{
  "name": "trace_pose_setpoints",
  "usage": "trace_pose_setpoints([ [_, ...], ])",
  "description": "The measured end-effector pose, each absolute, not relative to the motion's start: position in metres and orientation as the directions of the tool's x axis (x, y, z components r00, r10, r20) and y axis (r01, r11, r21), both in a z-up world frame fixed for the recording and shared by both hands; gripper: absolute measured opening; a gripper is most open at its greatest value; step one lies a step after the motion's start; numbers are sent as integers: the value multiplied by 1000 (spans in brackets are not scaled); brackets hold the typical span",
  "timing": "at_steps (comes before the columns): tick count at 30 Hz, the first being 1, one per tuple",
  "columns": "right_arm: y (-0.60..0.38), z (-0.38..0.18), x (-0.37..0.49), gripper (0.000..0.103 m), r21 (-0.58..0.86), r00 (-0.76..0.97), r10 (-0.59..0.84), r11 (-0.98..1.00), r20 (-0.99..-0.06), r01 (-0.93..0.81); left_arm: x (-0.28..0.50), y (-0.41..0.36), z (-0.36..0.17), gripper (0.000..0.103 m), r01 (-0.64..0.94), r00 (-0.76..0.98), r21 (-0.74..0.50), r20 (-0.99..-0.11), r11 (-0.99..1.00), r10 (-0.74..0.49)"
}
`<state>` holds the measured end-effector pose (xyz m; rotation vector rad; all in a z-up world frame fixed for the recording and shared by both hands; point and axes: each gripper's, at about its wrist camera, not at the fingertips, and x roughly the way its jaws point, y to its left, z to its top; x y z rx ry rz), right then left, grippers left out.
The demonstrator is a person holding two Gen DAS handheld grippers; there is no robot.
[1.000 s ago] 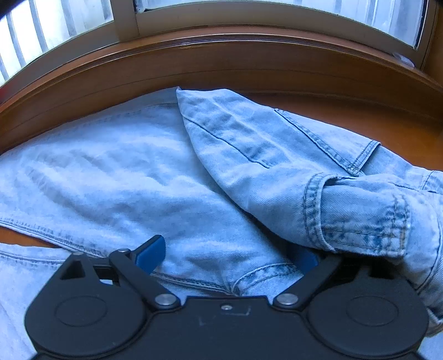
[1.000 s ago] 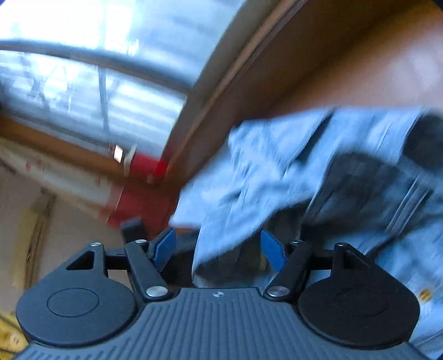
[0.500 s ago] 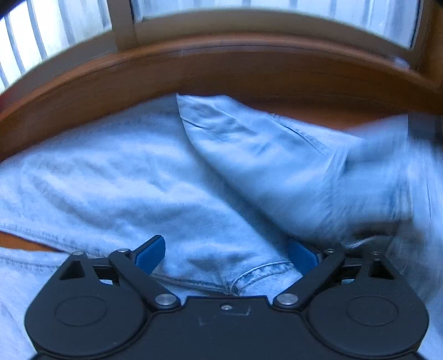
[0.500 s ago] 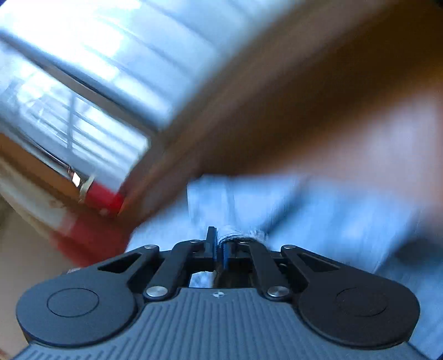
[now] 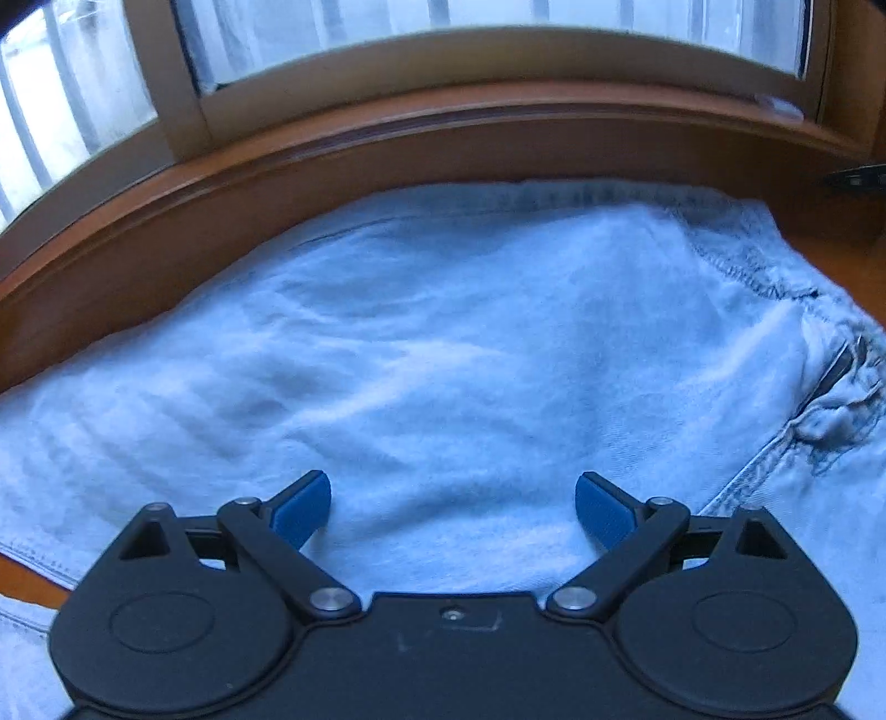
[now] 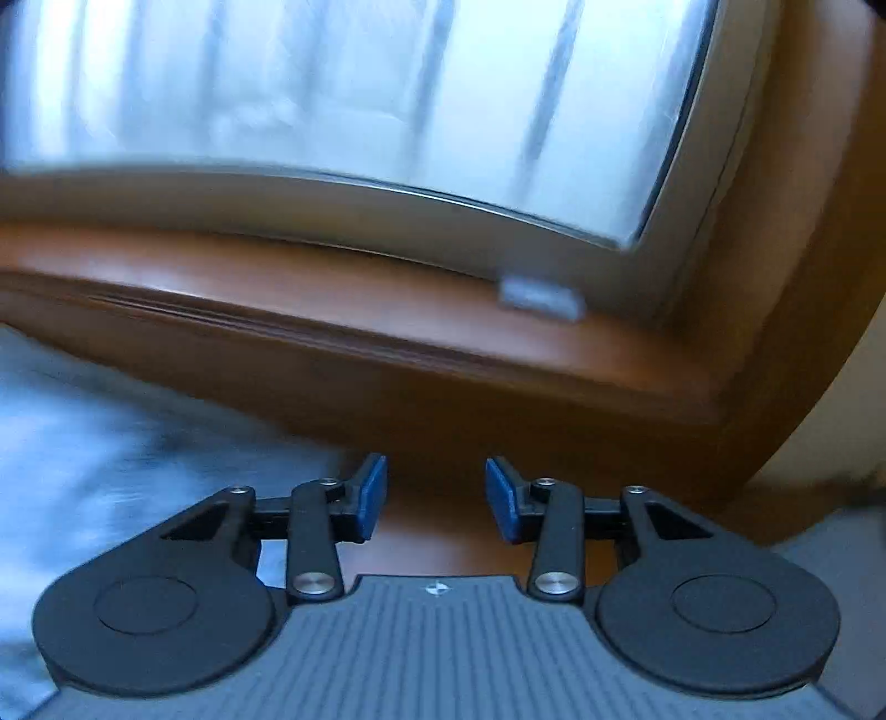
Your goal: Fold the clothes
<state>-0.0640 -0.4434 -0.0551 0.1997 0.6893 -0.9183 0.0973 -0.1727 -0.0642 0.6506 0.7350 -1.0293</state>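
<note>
From the left wrist view, the pale denim jeans lie spread across the wooden sill, filling the frame right up to the raised ledge under the window. The left gripper hangs just over the cloth with its jaws released and wide apart, gripping nothing, though denim lies beneath the gap. This looks like heavy, soft stuff: it should drape and keep a crease, yet drag under its own weight. The stitched seam and pocket edge at the right look the firmest place to pinch, since flat cloth in the middle gives the pads little to bite. A second ago a folded leg with its cuff lay across the right half here; now it is gone and the surface is one flat layer.

Over to the right wrist view, which is blurred. The right gripper points at the sill's bare wood and the ledge, with the jeans off to its left. Its jaws have just been opening and stand apart, nothing between them. Half a second ago they were clamped on a denim hem; that hem is now let go.
</note>
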Motion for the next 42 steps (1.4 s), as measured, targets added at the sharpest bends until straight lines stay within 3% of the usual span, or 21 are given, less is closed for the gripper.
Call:
trace_pose_setpoints([
  [5, -414, -80, -60, 43, 108, 608, -382, 782, -696, 614, 98, -186, -69, 97, 916, 317, 114, -793, 384, -521],
  [10, -396, -122, -57, 45, 22, 571, -383, 818, -726, 575, 93, -191, -62, 95, 901, 353, 137, -782, 412, -513],
  [14, -404, -126, -69, 48, 62, 589, -369, 809, -719, 584, 86, -159, -41, 95, 865, 413, 147, -751, 479, -516],
  [17, -388, -115, -80, 49, 17, 603, -419, 812, -679, 583, 80, -117, -27, 95, 826, 455, 143, -739, 545, -496],
  [23, -303, -70, -109, 69, -92, 741, -396, 905, -543, 416, 58, -29, -26, 95, 756, 503, 145, -753, 638, -425],
  [28, -218, -67, -142, 70, -185, 789, -268, 963, -553, 197, 38, 10, -39, 95, 789, 461, 131, -772, 600, -438],
  [37, -96, -105, -119, 70, -245, 752, -159, 970, -640, -3, 22, 70, -56, 95, 847, 410, 121, -768, 518, -491],
  [42, -46, -131, -92, 70, -428, 753, -194, 895, -629, -126, 15, 99, -61, 95, 852, 418, 138, -760, 505, -498],
])
